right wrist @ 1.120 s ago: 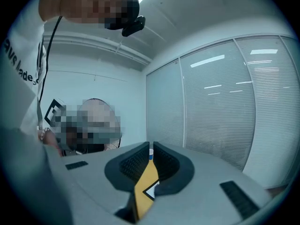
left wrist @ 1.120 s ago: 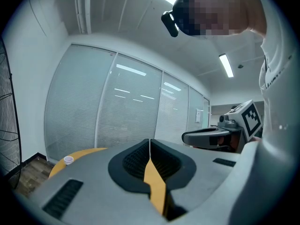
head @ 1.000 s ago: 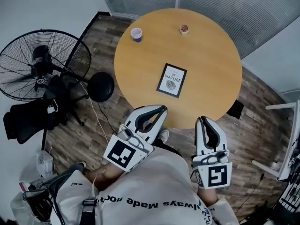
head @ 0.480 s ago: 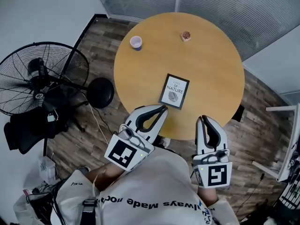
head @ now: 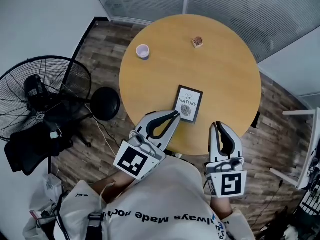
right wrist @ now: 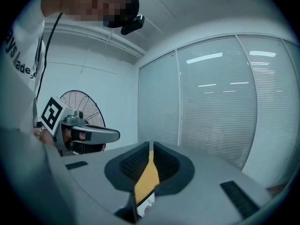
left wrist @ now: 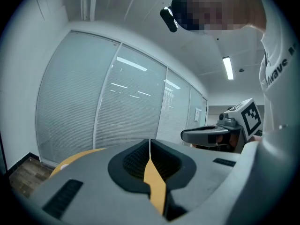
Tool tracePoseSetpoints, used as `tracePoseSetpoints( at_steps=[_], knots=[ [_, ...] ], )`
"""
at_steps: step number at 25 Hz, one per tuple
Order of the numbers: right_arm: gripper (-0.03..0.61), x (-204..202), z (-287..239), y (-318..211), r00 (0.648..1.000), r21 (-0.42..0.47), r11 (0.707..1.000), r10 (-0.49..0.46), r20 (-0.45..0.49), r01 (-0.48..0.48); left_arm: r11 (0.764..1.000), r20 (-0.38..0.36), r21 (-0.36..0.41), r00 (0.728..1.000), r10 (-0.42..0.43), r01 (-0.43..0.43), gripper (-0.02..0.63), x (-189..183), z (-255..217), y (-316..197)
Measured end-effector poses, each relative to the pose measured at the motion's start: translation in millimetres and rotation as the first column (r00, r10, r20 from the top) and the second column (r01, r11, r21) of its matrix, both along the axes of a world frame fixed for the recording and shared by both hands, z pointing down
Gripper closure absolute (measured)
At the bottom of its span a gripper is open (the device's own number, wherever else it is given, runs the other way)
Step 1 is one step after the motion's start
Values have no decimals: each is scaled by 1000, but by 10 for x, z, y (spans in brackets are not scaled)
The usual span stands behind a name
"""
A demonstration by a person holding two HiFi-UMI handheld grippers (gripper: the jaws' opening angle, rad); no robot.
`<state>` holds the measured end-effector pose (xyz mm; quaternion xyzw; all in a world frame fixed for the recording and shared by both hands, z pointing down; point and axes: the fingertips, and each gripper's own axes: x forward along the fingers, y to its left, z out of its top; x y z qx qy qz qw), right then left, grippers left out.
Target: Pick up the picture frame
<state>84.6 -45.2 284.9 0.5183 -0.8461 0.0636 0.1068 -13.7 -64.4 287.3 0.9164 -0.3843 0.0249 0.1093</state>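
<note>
The picture frame (head: 189,104), black-edged with a white print, lies flat on the round wooden table (head: 225,79) near its front edge. My left gripper (head: 175,114) is shut and empty, its tip just left of the frame's near corner and above the table rim. My right gripper (head: 216,126) is shut too, hanging over the table's front edge to the right of the frame. In the left gripper view the jaws (left wrist: 150,143) meet with only tabletop showing below them. In the right gripper view the shut jaws (right wrist: 151,147) point over the table, and a strip of the frame (right wrist: 146,204) shows low between them.
A small pale cup (head: 143,51) and a little brown object (head: 197,42) stand at the table's far side. A standing fan (head: 42,101), a round black stool (head: 105,104) and a black chair (head: 30,144) are on the wooden floor at left. White furniture (head: 306,154) is at right.
The person has come nearer the table: the frame now lies closer to both gripper tips, and the left tip has reached the frame's near corner. Both grippers stay shut.
</note>
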Motion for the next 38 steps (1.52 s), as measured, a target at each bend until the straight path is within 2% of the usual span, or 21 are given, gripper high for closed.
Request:
tracePoseSetpoints(
  at_steps=[10, 20, 30, 38],
  knots=[
    [528, -64, 406, -270, 997, -40, 996, 76, -21, -77, 995, 11, -86, 998, 56, -55, 581, -122, 519, -292],
    [528, 36, 1061, -362, 995, -134, 986, 92, -38, -97, 981, 49, -188, 997, 64, -54, 581, -79, 1253, -438],
    [525, 118, 1599, -380, 995, -210, 972, 97, -33, -102, 957, 71, -290, 996, 50, -28, 579, -72, 1874, -481],
    [511, 166, 2081, -393, 995, -274, 957, 86, -59, -99, 934, 102, -357, 994, 49, -10, 549, -15, 2346, -504]
  ],
)
